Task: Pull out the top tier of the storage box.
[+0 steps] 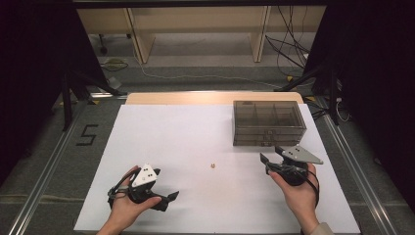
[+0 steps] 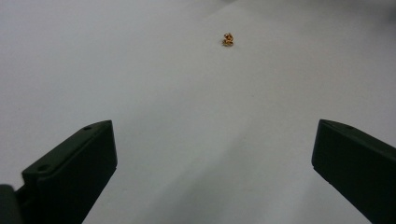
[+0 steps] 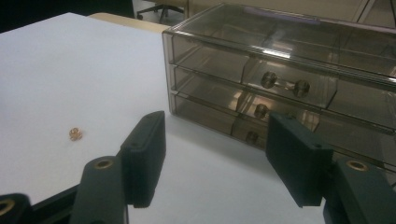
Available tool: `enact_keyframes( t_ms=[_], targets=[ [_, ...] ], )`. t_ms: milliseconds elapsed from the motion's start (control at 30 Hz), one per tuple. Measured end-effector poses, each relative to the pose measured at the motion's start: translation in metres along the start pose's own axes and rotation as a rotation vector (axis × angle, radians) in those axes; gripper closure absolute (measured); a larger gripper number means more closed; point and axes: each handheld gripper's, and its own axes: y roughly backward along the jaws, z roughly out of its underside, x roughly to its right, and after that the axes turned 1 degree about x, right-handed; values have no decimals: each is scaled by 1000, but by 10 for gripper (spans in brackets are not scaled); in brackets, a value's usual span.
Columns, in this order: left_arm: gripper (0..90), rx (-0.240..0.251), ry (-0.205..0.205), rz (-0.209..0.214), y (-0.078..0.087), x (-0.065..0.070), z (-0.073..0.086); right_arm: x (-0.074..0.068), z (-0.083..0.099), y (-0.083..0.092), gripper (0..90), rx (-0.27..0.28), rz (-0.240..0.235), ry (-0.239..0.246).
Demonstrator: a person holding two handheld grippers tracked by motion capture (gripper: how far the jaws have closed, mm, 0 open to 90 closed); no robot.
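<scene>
At the near left of the white table (image 1: 161, 127), the left gripper (image 1: 165, 198) rests low in a hand, its jaws spread wide with nothing between them. A small gold trinket (image 1: 213, 165) lies on the bare surface mid-table, to the right of it and farther off. Right again, the right gripper (image 1: 268, 160) hangs with jaws apart, empty, just near of the smoky clear drawer box (image 1: 268, 122).

Left hand-held gripper (image 1: 169, 198) jaws wide apart; right hand-held gripper (image 1: 272, 155) likewise.
</scene>
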Motion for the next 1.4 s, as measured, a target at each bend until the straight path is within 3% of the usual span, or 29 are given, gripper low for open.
enact_keyframes(
  t_ms=[333,500,567,667,833,867,1033,1167,1267,1333,1400],
  targets=[
    [0,6,5,1,0,0,0,6,-2,-6,450,14,39,-17],
    [0,6,5,3,0,0,0,9,-3,-8,505,8,57,10],
    [0,8,5,3,0,0,0,9,-4,-9,500,24,72,50],
    [0,8,8,2,0,0,0,10,-5,-10,507,25,72,55],
    [0,7,7,2,1,0,0,11,-6,-12,510,32,56,38],
    [0,9,6,2,1,0,0,11,-5,-13,511,8,49,7],
    [0,8,6,2,1,0,0,13,-4,-16,514,10,41,-21],
    [0,10,4,1,1,-1,0,14,-5,-15,510,19,47,-26],
    [0,7,3,1,1,-1,0,14,-10,-15,570,55,53,27],
    [0,9,3,2,1,-1,0,14,-11,-15,545,64,42,-1],
    [0,9,3,2,1,-1,0,15,-12,-14,551,66,81,19]
  ],
)
